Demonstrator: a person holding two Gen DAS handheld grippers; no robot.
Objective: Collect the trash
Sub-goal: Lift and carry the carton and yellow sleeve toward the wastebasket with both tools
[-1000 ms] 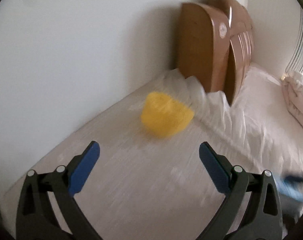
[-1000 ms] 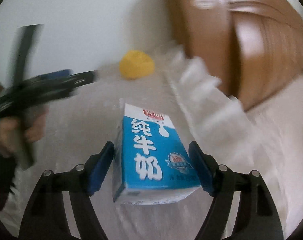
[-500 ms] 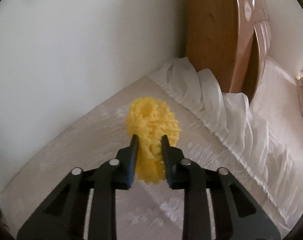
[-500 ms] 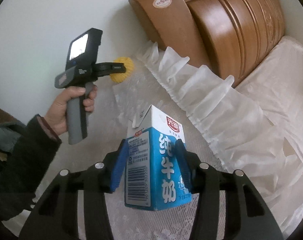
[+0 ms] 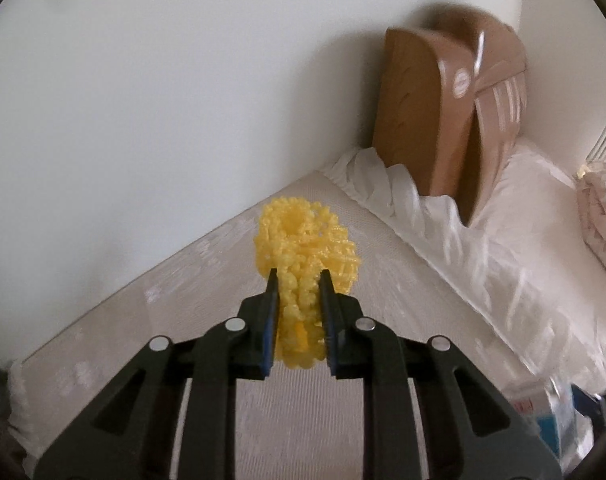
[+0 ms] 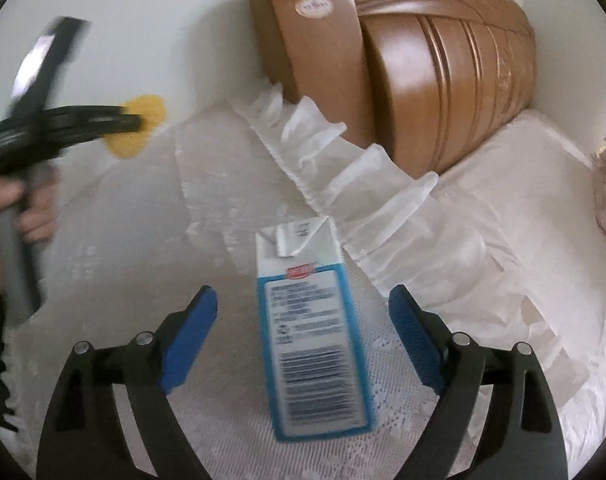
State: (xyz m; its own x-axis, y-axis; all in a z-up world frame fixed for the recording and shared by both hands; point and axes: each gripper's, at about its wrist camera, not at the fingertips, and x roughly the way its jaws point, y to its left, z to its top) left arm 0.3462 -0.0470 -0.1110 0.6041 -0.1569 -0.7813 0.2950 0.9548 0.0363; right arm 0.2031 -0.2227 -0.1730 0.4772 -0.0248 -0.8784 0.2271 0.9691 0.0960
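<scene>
The left gripper (image 5: 299, 280) is clamped on a yellow foam net (image 5: 305, 240), which sits in the middle of the left wrist view, pinched between the blue pads and apparently raised off the lace-covered bed (image 5: 143, 320). In the right wrist view the same yellow piece appears at the upper left, held out near the white wall. The right gripper (image 6: 303, 312) is spread wide, its pads standing apart on either side of a blue milk carton (image 6: 311, 344), which lies flat on the lace cover in the lower middle of the frame, barcode side up, touching neither pad. So one piece of trash is picked up and the carton is not. The next move likely calls for closing the right gripper squarely across the carton's narrow sides, since no bin is visible yet.
</scene>
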